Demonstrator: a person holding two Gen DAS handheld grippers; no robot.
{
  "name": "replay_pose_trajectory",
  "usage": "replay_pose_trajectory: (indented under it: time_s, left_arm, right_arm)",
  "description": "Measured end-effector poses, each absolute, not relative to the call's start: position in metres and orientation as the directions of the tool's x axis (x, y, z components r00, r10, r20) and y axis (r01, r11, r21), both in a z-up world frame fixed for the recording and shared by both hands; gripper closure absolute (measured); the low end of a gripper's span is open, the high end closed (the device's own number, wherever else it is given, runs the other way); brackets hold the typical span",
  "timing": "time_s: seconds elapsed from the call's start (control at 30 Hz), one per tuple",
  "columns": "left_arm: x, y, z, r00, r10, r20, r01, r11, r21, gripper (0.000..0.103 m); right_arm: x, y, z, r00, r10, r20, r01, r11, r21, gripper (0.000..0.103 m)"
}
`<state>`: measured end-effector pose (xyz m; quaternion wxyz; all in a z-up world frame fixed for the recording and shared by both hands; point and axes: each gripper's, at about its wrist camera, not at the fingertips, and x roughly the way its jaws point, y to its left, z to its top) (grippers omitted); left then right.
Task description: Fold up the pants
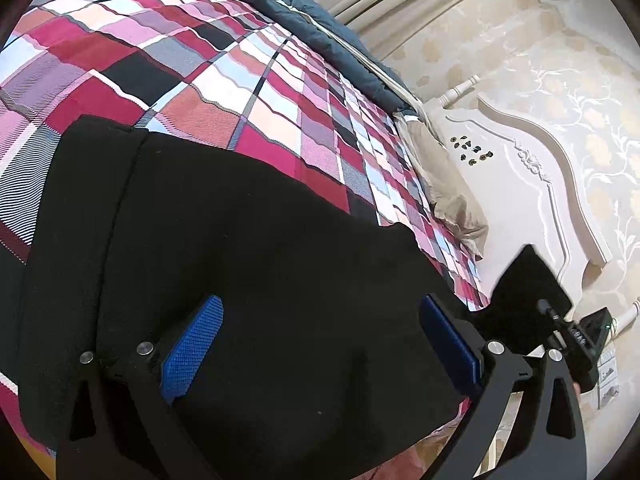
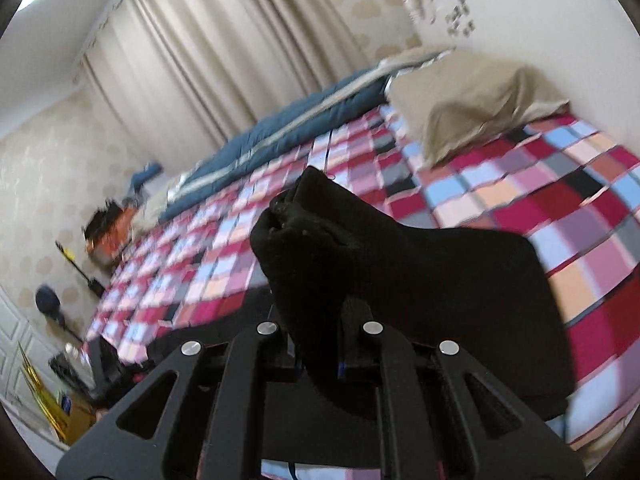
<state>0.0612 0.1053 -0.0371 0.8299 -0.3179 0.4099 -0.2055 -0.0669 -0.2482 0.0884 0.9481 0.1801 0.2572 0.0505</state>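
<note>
Black pants [image 1: 248, 248] lie spread on a plaid bedspread [image 1: 224, 64]. My left gripper [image 1: 320, 344] is open, its blue pads [image 1: 192, 344] wide apart just above the pants near the bed's edge. In the right wrist view my right gripper [image 2: 320, 320] is shut on a bunched part of the black pants [image 2: 320, 240], lifted above the bedspread [image 2: 560, 208], with the cloth draping down to the right. The right gripper's body [image 1: 560, 320] shows at the right of the left wrist view.
A beige pillow [image 2: 472, 108] lies at the head of the bed by the white headboard [image 1: 520, 184]. A blue quilt [image 2: 288, 132] runs along the far side under the curtains [image 2: 224, 48]. Clutter and a fan [image 2: 48, 300] stand on the floor at the left.
</note>
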Motion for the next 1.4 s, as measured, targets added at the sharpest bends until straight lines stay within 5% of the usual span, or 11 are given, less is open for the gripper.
replay_pose_trajectory:
  time_s: [0.47,1.2,1.4]
  left_arm:
    - [0.061,0.104,-0.036,0.584,-0.603,-0.544,0.091,0.715,-0.693,0.006]
    - [0.060,0.104,-0.036,0.589,-0.597,-0.544,0.098,0.722,-0.685,0.006]
    - [0.060,0.104,-0.036,0.590,-0.597,-0.544,0.099,0.722,-0.685,0.006]
  right_arm:
    - [-0.047,-0.174,-0.005,0.743,0.133,-0.656,-0.027,0.985,0.169,0.092]
    - [-0.050,-0.160,-0.020,0.713,0.096,-0.695,-0.027,0.994,0.111,0.083]
    - [-0.052,-0.154,-0.018,0.707,0.103,-0.700,-0.038,0.993,0.108,0.073]
